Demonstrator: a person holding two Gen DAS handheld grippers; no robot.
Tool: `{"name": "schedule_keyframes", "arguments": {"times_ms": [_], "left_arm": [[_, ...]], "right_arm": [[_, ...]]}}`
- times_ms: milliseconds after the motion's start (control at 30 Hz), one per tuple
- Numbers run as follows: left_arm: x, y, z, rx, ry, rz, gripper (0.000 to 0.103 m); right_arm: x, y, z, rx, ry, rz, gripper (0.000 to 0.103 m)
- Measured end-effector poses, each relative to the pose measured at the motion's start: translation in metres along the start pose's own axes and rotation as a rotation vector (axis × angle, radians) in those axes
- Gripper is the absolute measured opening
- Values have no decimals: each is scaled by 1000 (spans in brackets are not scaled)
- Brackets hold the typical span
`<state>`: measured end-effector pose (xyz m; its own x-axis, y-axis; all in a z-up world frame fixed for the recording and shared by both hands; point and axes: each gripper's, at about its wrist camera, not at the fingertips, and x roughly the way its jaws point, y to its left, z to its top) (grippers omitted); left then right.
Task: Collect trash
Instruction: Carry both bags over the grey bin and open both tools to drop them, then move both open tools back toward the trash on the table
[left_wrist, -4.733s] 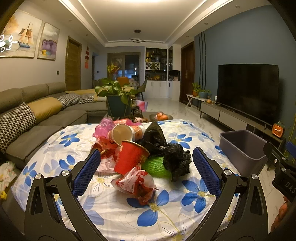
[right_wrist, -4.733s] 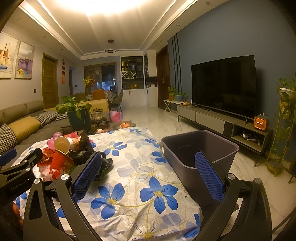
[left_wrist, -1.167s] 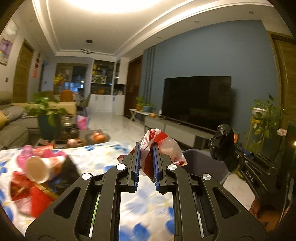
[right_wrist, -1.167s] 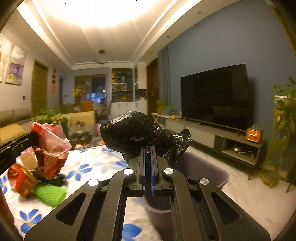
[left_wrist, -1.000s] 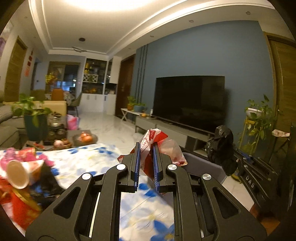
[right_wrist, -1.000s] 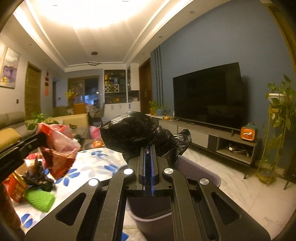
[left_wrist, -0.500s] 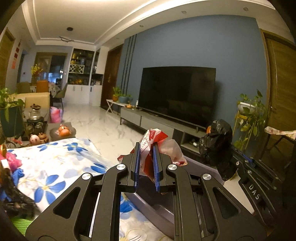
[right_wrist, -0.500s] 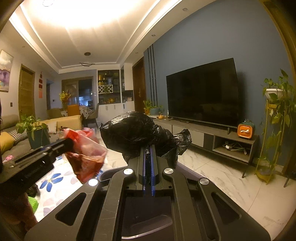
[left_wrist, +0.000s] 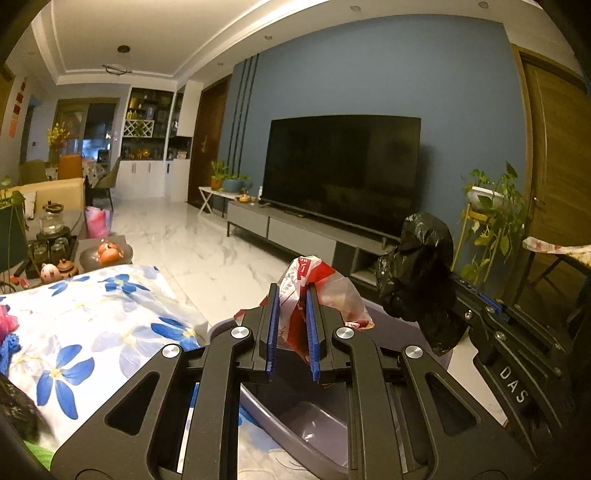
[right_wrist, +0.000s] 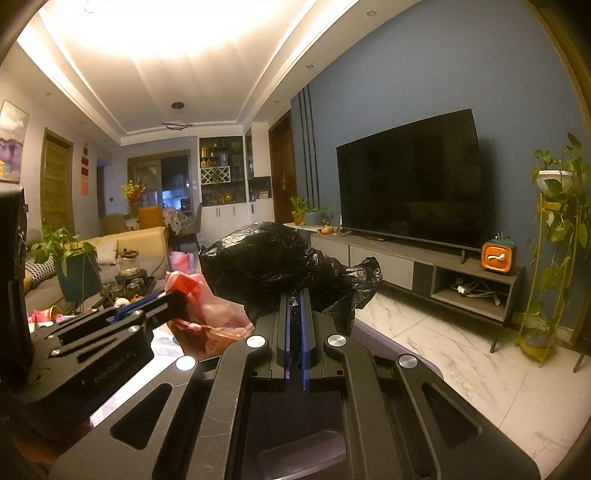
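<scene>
My left gripper is shut on a crumpled red and white wrapper, which it holds above the grey bin. My right gripper is shut on a crumpled black plastic bag, also over the grey bin. In the left wrist view the black bag hangs at the right on the right gripper. In the right wrist view the wrapper shows at the left, on the tip of the left gripper.
The table with the blue-flower cloth lies left of the bin, with leftover trash at its left edge. A TV on a low grey cabinet stands ahead. A plant stand is at the right. Marble floor lies between.
Both grippers have swung right, away from the trash pile, and sunk toward the bin, which now lies under them. The wrapper and the black bag stay gripped.
</scene>
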<state>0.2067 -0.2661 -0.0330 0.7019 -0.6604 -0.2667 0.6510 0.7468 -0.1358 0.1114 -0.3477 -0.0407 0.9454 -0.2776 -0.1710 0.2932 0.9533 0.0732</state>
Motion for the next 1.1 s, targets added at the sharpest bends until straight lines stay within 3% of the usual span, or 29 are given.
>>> {"name": "schedule_keyframes", "arguments": {"times_ms": [133,233,300,367,433,500,700,867,1100], "left_arm": [[7,-1,-2,-2,20,-8,15],[11,0,-6,-6,36,-14,24],[13,0,-7,-7,47,-4,43],[11,5,-10,-19,32,10,59],[7,8,-10,-33,14,30,67],[0,14,-10,-48,3,73,77],[-37,31,-13,-85,-40,183,89],[-76,43,-21,-69,-50,291,91],[-129,60,-34,-96,-62,386,91]], "right_arm": [[5,2,-1,3,11,9,5],[6,1,-2,11,12,19,11],[7,-1,-2,14,10,12,16],[7,-3,-2,25,11,15,33],[4,-3,-2,26,2,5,40],[1,-2,-2,26,0,2,40],[-16,3,-5,28,-13,-20,59],[-33,11,-8,31,-23,-31,74],[-54,30,-14,29,-14,-15,76]]}}
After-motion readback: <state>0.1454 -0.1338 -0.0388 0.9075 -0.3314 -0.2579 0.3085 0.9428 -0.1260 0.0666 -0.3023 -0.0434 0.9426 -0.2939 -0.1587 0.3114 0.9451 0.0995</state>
